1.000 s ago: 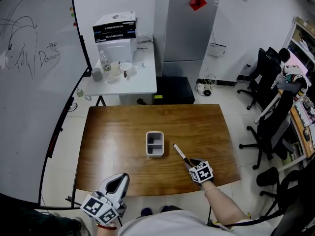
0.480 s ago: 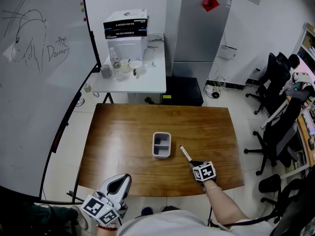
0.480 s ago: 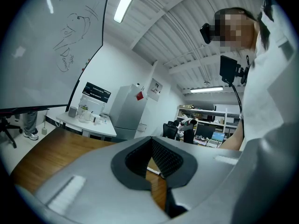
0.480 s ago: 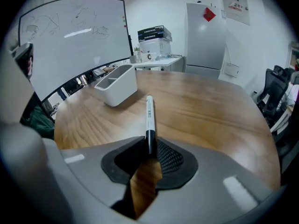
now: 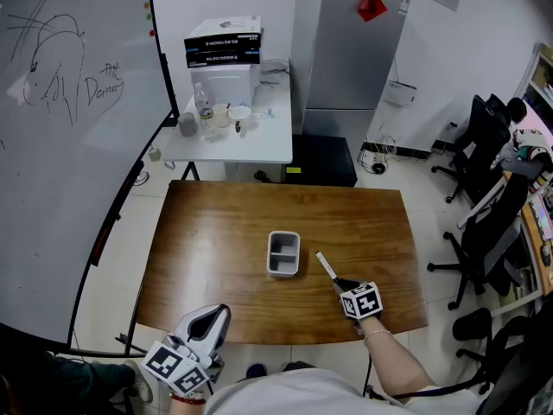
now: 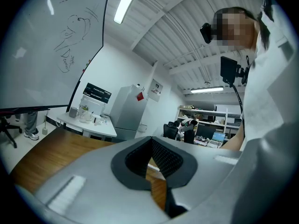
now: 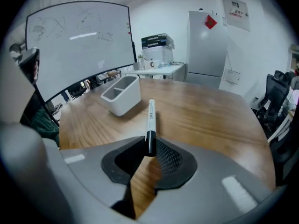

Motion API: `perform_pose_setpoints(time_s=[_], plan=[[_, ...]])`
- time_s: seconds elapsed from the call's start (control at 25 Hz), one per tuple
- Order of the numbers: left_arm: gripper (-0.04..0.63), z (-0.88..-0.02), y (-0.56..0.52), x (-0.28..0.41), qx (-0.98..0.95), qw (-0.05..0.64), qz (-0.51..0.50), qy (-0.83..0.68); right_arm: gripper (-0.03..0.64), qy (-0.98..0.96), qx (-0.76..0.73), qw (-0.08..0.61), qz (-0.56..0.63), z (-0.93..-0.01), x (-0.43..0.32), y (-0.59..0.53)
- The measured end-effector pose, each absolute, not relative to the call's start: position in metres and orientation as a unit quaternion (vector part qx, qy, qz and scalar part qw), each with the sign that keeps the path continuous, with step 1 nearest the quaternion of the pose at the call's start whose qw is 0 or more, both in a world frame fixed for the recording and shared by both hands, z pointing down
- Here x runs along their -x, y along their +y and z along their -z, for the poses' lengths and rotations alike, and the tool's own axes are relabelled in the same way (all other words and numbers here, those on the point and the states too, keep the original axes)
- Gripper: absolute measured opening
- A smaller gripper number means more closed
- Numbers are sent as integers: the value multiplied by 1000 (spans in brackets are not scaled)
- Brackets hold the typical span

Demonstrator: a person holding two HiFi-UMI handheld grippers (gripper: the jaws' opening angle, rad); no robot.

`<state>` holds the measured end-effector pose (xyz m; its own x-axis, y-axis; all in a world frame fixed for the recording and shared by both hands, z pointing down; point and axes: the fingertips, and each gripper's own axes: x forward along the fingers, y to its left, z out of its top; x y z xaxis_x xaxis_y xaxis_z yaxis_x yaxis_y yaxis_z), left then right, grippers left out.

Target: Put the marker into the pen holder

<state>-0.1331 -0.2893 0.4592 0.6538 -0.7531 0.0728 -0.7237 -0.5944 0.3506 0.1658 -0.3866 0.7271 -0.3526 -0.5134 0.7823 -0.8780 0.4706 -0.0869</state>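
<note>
The white marker [image 7: 150,118] (black end pinched in the right gripper [image 7: 148,154]) points toward the white two-compartment pen holder [image 5: 283,253], seemingly empty, on the table [image 5: 207,232].

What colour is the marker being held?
The marker has a white body and a black end, which is pinched in the right tool. It shows clearest in the right gripper view.

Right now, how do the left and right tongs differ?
The right tongs are shut on the marker; the left tongs are shut on nothing. The right tongs sit over the table, aimed toward the holder; the left tongs hang at the table's near edge, tilted up toward the room. Shared: the same grey build, jaws together.
</note>
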Motion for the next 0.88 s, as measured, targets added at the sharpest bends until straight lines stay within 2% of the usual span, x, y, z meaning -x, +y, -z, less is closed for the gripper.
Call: perform_pose_setpoints(time_s=[0.28,0.64,0.88], plan=[[-12,-455,-284,132,-894,172,49,-411,64,-829,-410,325,-198,-672,-132,-385],[-12,-456,-277,146,-888,174,58,-422,66,-861,-311,389,-109,-654,-75,-380],[-12,-455,-274,162,-879,174,64,-439,66,-854,-288,423,-97,-661,-59,-387]])
